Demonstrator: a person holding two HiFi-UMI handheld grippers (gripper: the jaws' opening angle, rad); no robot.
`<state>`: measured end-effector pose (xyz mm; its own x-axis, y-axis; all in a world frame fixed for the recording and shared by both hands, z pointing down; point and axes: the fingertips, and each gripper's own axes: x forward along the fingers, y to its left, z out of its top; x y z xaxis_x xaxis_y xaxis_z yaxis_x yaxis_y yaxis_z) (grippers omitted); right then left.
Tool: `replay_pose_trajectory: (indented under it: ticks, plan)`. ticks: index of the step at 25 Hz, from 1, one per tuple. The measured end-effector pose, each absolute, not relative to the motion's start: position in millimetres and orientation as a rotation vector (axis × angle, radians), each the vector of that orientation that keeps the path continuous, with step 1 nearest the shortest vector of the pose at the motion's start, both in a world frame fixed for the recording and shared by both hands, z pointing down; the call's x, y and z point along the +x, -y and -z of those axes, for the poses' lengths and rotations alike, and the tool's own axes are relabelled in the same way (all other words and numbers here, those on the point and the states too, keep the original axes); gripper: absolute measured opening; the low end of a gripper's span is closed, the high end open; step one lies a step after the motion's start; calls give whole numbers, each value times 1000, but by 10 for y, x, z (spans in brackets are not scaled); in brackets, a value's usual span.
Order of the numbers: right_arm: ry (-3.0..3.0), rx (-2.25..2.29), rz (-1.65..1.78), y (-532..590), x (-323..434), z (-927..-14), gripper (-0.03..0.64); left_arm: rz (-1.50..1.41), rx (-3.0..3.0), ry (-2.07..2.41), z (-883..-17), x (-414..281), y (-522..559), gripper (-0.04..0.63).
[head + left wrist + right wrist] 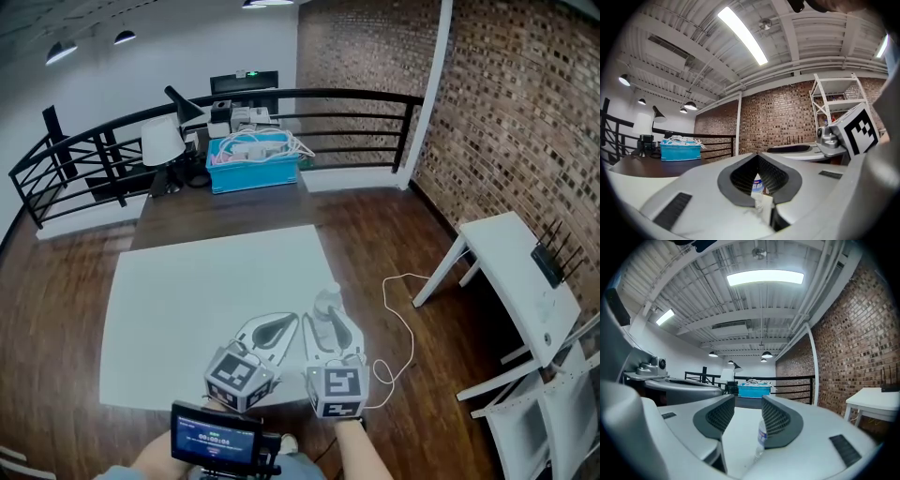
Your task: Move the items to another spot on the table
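Around the table (187, 300): at 12 o'clock, on a dark table (187, 211) by the black railing (356, 98), a blue bin (255, 173) heaped with white cables (262, 142). At 11 o'clock, a white-shaded lamp (161, 141). Behind the bin, a black monitor (244, 82) with a small green light. At 3 o'clock, out on the wood floor (375, 234), a white side table (516, 272) below the brick wall (506, 112). Between the two white tables, a thin white cord (401, 314) looping over the boards. At 6 o'clock, close to the person, a small screen (216, 436) on a mount.

Clear bottle (328, 302) at 5 o'clock on the table, near the edge; standing or lying, hard to tell. Right gripper (328, 326) around it with jaws apart: bottle close against the right-hand pad, clear of the left-hand one, so no grip. Left gripper (291, 321) just at 9 o'clock of the right one, jaws closed tip to tip and holding nothing. Bottle only glimpsed through the slit between its pads.

Blue-and-white label with a spot of red on the bottle, print too blurred to read. Black-and-white square markers on both cubes (336, 392). Pale digits on the screen, too small to read.
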<state>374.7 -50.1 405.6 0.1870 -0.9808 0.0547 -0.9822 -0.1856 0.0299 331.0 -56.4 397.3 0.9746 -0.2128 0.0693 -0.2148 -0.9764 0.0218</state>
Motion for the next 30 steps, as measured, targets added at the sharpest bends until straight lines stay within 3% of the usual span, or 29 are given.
replay_pose_trajectory:
  ticks: [19,30]
  plan:
    - [1895,2379,-202,646,4105,-4659,327,-194,3040,347,-4376,3559,687,2]
    - [1898,2345,-321,852,4337,-5159,348,-241,3016,435,-4754,3623,949,2]
